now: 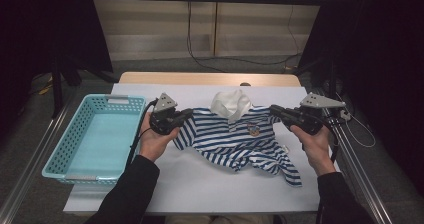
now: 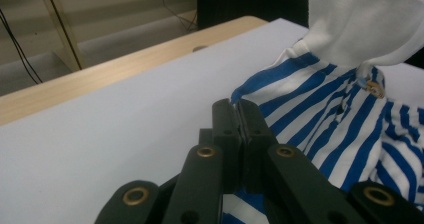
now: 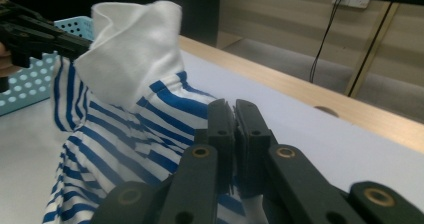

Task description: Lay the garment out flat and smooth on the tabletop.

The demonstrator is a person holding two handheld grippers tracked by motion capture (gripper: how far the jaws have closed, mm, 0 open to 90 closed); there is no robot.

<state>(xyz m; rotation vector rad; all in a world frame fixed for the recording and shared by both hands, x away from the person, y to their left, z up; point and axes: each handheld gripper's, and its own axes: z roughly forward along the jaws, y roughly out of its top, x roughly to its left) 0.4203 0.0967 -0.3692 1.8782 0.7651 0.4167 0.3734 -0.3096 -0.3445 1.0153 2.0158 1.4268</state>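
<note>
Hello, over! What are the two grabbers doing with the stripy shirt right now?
Left gripper shut on striped shirt shoulder. Right gripper shut on other shoulder. Shirt partly lifted, hem on table. Basket alongside, nothing blocking.

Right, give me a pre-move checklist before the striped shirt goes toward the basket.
1. Left gripper shut on the striped polo shirt: ok.
2. Right gripper shut on the shirt's other shoulder: ok.
3. Shirt fully lifted off the white sheet: not ok, the lower hem lies on it.
4. Blue basket empty inside: ok.
5. White collar lying flat: not ok, it stands up.
</note>
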